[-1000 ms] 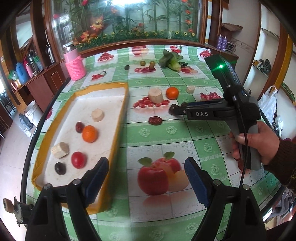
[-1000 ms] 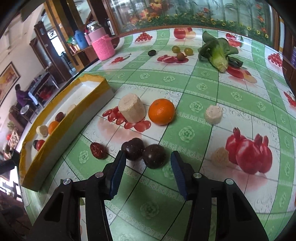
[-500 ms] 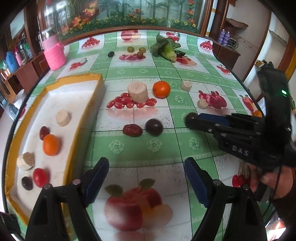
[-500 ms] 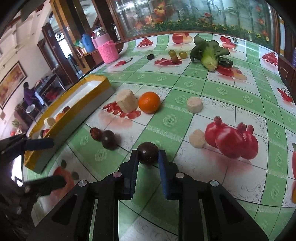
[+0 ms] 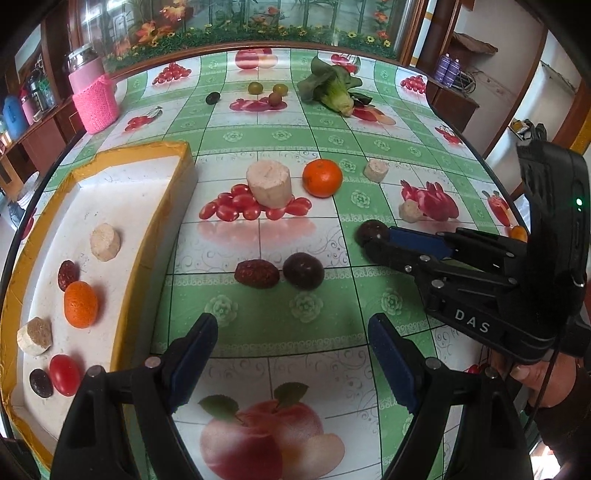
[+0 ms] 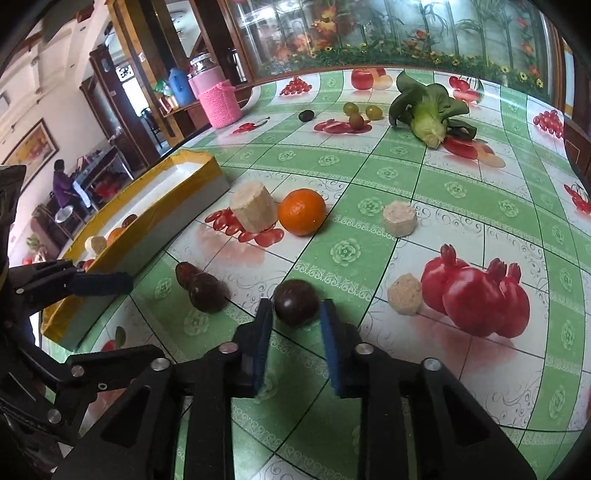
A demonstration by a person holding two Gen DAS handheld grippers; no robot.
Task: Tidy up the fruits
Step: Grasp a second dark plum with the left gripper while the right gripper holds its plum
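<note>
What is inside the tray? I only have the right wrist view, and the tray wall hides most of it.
Observer: Six pieces lie in the tray, among them an orange and a cherry tomato.
Operator: Is there room for this dark round fruit?
Observer: Yes, the tray floor beyond the beige slice is bare.
Operator: Is the left hand-held gripper carrying anything?
Observer: No, it is open with nothing between its fingers.

Bench cover: green-and-white fruit-print cloth (image 5: 295, 317).
Far edge: glass cabinet (image 6: 406, 29) with bamboo and flowers.
Left: dark wooden shelving (image 6: 122, 96).
Wall: framed picture (image 6: 31, 146).
Right: doorway, daylight.
</note>
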